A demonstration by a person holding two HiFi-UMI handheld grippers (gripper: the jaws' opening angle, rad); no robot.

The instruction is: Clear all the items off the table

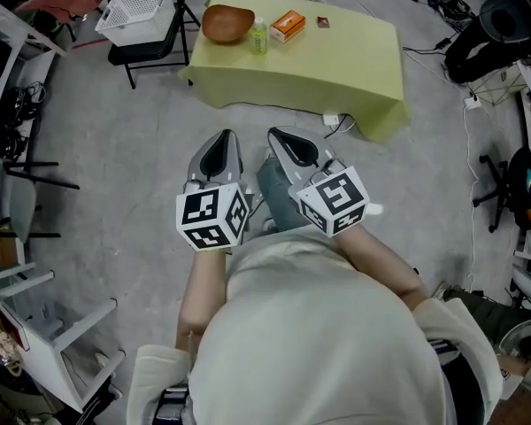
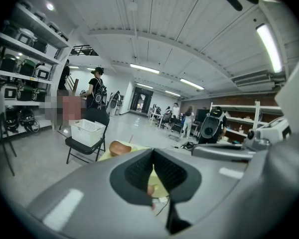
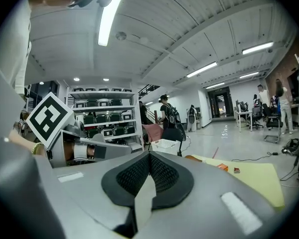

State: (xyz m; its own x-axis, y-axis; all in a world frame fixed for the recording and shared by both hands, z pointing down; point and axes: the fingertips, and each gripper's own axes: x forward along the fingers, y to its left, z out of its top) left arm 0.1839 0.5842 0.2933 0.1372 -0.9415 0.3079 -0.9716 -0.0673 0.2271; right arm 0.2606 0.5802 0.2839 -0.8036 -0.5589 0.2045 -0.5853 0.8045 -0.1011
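The table (image 1: pixel 336 60), draped in yellow-green cloth, stands well ahead of me. On it sit a brown wooden bowl (image 1: pixel 227 23), a small green bottle (image 1: pixel 259 36), an orange box (image 1: pixel 288 26) and a small dark red item (image 1: pixel 323 22). Both grippers are held close to my body, far short of the table. My left gripper (image 1: pixel 219 156) is shut and holds nothing. Beside it my right gripper (image 1: pixel 294 147) is also shut and holds nothing. The left gripper view shows the bowl (image 2: pixel 120 147) beyond its pads (image 2: pixel 139 171). The right gripper view shows the orange box (image 3: pixel 223 167) on the cloth (image 3: pixel 254 178).
A white basket (image 1: pixel 140 11) rests on a black folding chair (image 1: pixel 150 51) left of the table. Cables and a power strip (image 1: pixel 332 119) lie on the grey floor by the table. Shelving (image 1: pixel 9 78) stands at the left, an office chair (image 1: pixel 513 193) at the right. People stand in the distance.
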